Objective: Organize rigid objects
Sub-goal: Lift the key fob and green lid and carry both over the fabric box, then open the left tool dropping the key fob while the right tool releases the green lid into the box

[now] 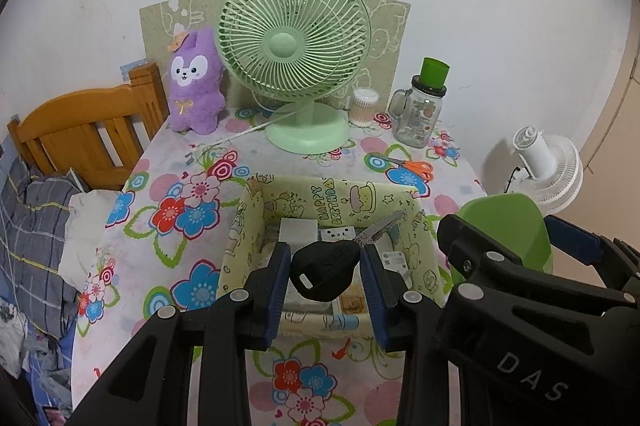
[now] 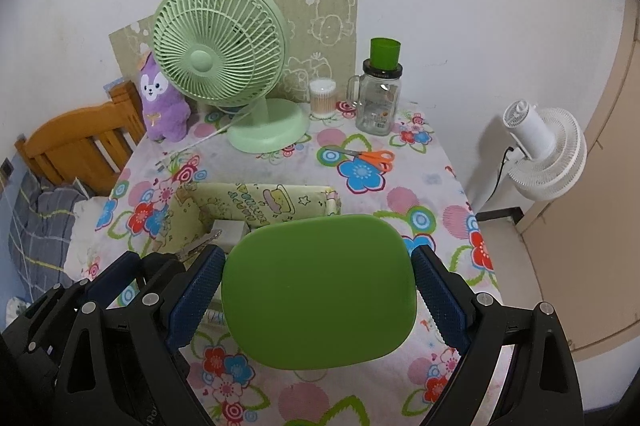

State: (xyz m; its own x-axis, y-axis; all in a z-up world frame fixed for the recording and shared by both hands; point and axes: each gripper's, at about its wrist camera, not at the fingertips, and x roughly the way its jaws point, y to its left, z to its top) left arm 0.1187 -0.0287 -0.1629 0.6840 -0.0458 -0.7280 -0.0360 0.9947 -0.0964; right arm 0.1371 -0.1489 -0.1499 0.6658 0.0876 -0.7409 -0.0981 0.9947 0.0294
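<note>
Your left tool (image 1: 325,276) clamps a black key (image 1: 323,269) over the box (image 1: 256,222) printed "HAPPY BIRTHDAY" on the tabletop (image 1: 168,170). Your right tool (image 2: 318,286), marked "DAS", clamps a green lid (image 2: 318,290) just right of the box.

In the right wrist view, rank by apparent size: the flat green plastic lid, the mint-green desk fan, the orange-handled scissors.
1. Flat green plastic lid, inflated by nearness to the camera.
2. Mint-green desk fan.
3. Orange-handled scissors.

box (image 1: 352,198) open-topped, half full | fan (image 1: 294,42), jar (image 1: 418,114) crowd far edge | scissors (image 1: 404,164) between
</note>
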